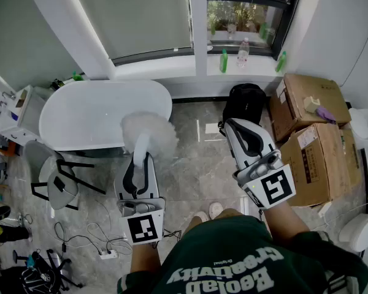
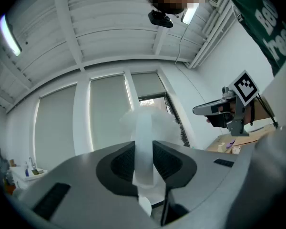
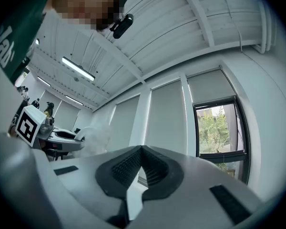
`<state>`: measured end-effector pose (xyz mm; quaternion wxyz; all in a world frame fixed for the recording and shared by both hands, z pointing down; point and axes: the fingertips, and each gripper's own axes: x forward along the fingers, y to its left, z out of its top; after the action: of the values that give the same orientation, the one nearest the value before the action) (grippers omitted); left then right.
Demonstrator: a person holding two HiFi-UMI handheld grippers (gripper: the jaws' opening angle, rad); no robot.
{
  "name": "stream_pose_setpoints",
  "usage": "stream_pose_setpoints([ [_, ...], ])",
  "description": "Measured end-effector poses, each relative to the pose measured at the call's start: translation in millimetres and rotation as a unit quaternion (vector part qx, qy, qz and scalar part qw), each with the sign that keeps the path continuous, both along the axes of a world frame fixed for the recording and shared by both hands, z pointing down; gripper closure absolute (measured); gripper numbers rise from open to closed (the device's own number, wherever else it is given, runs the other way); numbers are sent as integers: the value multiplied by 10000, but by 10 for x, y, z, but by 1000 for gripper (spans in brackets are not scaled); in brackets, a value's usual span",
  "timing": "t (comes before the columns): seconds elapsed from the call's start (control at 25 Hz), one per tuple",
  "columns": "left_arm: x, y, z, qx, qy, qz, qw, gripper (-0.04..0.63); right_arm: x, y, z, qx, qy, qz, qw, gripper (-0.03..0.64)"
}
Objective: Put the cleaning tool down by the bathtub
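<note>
The left hand-held gripper point(image 2: 144, 146) was closed to a narrow gap on the flat white plastic handle point(image 2: 144, 128) of a fluffy white duster point(image 1: 151, 133), its jaws pressing the handle from both sides. The duster was held up off the grey marble floor point(image 1: 193, 170). In the head view its fluffy head overlapped the near edge of the white oval bathtub point(image 1: 98, 112), toward the tub's right end.

The right hand-held gripper point(image 3: 141, 150) had its ridged jaws shut together with nothing between them. It was held in the air to the right of the bathtub, well apart from the duster.

A black bag point(image 1: 244, 100) sat on the floor to the right of the bathtub. Brown cardboard boxes point(image 1: 306, 112) stood farther right again. A grey chair with black legs point(image 1: 56, 177) stood just in front of the bathtub's left end. Green bottles point(image 1: 224, 60) stood on the window sill behind the bathtub.
</note>
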<state>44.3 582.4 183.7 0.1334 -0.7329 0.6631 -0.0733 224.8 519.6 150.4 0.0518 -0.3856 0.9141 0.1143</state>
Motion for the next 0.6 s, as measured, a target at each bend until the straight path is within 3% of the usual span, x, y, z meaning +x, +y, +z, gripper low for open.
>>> stream_pose_setpoints([
  [0.36,2,5,-6,27,0,-61,10000,495,-13,46,23,2,-48,-129,9999,601],
  [0.6,32,7,-25,58,96,-82,9999,495,26,78,-25,7,-384,-271,9989,601],
])
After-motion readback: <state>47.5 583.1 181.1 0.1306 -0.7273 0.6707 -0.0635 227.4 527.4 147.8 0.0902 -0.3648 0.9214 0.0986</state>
